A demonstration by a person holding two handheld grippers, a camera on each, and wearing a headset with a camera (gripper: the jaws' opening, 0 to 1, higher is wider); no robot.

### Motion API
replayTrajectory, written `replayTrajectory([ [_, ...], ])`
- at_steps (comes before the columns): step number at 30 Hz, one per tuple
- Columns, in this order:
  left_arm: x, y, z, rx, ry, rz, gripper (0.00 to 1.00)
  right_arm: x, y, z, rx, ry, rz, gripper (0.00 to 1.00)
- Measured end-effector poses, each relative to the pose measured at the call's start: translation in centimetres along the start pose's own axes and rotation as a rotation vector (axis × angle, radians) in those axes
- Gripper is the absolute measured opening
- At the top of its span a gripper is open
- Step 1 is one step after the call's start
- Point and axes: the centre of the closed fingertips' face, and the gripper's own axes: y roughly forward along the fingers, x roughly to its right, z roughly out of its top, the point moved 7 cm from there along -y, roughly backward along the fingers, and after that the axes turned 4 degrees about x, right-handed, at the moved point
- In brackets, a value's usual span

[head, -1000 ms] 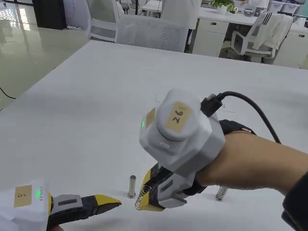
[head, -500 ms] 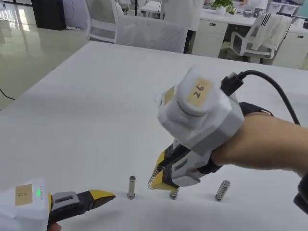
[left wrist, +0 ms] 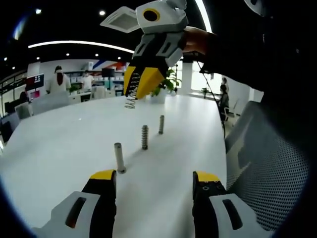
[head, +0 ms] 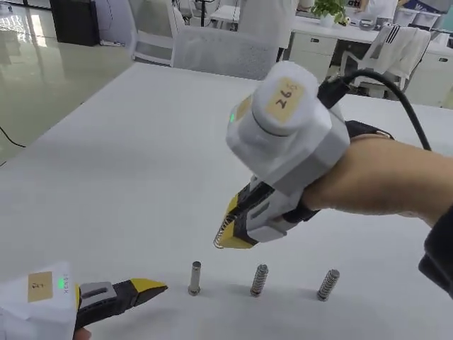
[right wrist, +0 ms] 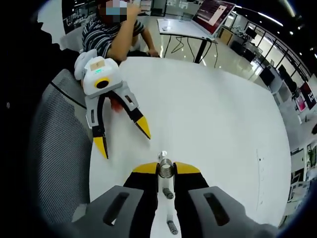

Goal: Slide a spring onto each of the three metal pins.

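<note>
Right gripper [head: 231, 239]: clenched on a spring [head: 221, 234], raised above the table [head: 141, 156].
Bare pin [head: 195, 277]: upright, below the held spring.
Middle pin [head: 260, 280], end pin [head: 328, 284]: each wears a spring.
Left gripper [left wrist: 153, 179]: jaws parted, grasping nothing, near the bare pin.

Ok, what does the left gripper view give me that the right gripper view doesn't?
Left gripper view, not the right one: the pin row side-on. The bare pin stands nearest, two sprung pins stand behind it, and the spring in the right claw hangs clear above the row. Its own left claw is open.
Right gripper view, not the left one: the spring end-on between shut jaws, the left claw from the front, and a person in a striped shirt at the table's far edge.
Both: the white table, the pins, the held spring, a mesh chair.
</note>
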Motion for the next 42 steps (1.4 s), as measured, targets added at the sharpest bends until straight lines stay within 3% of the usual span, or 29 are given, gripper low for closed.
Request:
replayTrajectory([
  [12, -0.1, 0.0, 0.0, 0.004, -0.008, 0.003, 0.60, 0.4, 3.8, -0.1, -0.060, -0.040, 0.060, 0.08],
  [42, -0.4, -0.1, 0.0, 0.005, -0.007, 0.018, 0.58, 0.6, 6.7, -1.1, -0.100, -0.024, 0.106, 0.08],
])
